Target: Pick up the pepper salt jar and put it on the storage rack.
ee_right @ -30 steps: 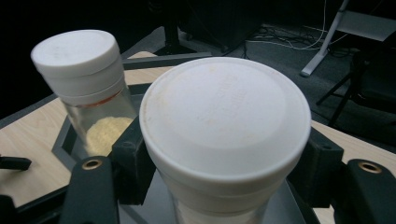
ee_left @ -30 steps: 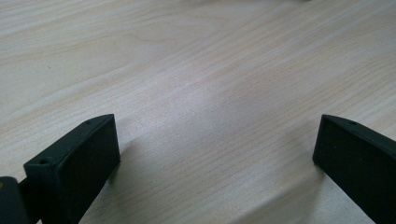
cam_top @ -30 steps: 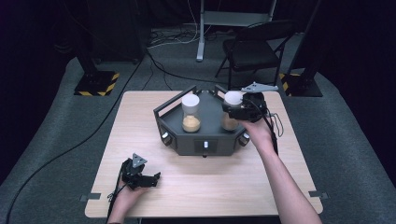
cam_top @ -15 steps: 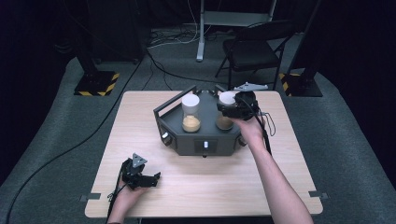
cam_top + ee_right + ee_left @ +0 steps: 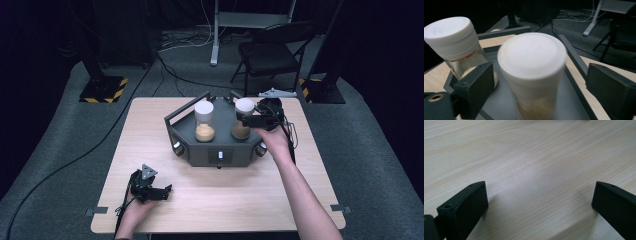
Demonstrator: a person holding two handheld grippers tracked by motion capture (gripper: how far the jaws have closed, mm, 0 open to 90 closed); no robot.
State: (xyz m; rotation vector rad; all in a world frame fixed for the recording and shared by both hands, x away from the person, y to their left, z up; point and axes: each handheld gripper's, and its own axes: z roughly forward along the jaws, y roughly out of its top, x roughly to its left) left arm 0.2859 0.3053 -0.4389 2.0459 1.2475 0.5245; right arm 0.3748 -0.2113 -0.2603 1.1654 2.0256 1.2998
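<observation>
My right gripper (image 5: 248, 120) has moved left onto the right jar (image 5: 243, 118) — jaws wide around it; left gripper (image 5: 161, 191) rests open on the table (image 5: 250, 200).

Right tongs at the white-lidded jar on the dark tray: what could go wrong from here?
1. The right tongs straddle the nearer white-lidded glass jar with jaws open; closing off-centre could tip it.
2. The second white-lidded jar stands close; the left jaw might knock it.
3. The dark metal tray's raised rail could catch the jar.

No text, label, brand, number or sign can be read on anything in these views
</observation>
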